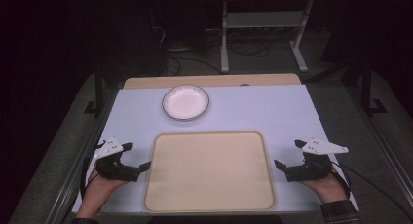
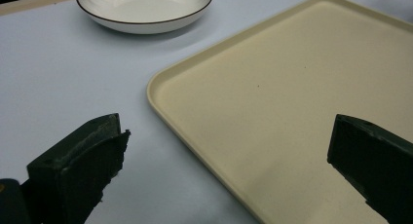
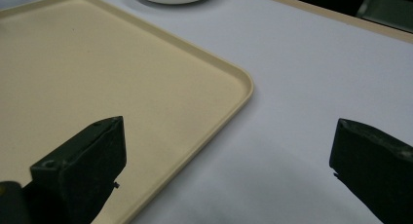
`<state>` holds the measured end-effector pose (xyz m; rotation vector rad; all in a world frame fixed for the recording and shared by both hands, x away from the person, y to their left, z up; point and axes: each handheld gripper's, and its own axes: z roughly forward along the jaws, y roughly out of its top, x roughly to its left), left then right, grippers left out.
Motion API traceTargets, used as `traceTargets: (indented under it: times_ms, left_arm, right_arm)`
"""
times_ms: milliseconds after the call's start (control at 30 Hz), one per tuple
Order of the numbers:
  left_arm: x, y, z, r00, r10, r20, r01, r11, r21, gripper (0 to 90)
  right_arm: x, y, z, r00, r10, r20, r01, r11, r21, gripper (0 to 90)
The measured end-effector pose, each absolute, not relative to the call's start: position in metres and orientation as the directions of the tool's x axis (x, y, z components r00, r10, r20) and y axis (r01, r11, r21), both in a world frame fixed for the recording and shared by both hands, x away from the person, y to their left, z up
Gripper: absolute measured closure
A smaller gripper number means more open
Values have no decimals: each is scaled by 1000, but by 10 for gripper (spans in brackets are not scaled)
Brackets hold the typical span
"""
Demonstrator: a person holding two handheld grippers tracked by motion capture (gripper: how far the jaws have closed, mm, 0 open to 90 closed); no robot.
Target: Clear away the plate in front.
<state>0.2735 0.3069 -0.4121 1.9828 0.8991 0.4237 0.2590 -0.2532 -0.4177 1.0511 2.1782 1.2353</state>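
I've got L gripper (image 1: 136, 157) at tray (image 1: 209, 204) left edge, jaws spread wide, empty. R gripper (image 1: 287, 153) at tray's right edge, jaws also spread, nothing between. Tray sits centre-front on white table (image 1: 272, 112), bare. Bowl (image 1: 185, 102) just behind tray, not touching it.

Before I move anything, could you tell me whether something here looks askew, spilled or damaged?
Nothing stands out. The beige tray lies flat and square to the table's edge, bare, with no spill on it. The white bowl sits upright behind it, apart from the tray, and looks whole. The left gripper and right gripper flank the tray, both open.
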Motion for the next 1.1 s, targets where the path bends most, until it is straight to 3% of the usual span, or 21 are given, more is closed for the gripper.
traceTargets:
  times_ms: [1100]
  left_arm:
    - [315,295,-403,673,737,-71,443,-324,836,0]
  right_arm:
    - [260,-249,-416,-633,774,11,391,307,868,0]
